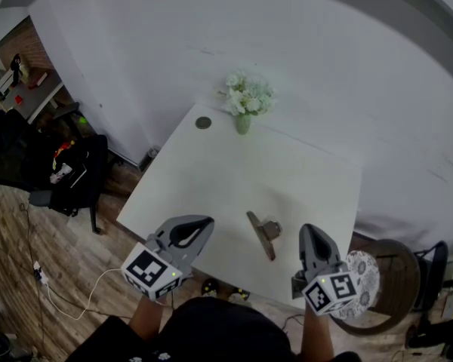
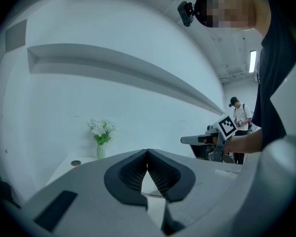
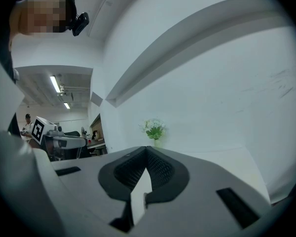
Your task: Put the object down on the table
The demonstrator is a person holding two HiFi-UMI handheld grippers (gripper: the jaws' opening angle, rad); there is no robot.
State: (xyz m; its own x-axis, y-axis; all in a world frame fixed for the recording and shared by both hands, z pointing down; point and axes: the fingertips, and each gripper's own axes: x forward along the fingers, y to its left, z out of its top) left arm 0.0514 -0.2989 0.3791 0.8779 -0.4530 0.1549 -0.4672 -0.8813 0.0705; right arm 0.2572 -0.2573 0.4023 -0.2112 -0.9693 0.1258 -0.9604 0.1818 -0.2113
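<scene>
while the object (image 1: 263, 234) lies on the table (image 1: 211, 172), left gripper (image 1: 200, 225) and right gripper (image 1: 311, 232) hover closed, empty; placing looks done, next just back off.

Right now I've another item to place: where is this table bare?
The wide middle is bare, between vase and round disc at the far edge and the brown object near the front. Crowded there, between left gripper and right gripper.
</scene>
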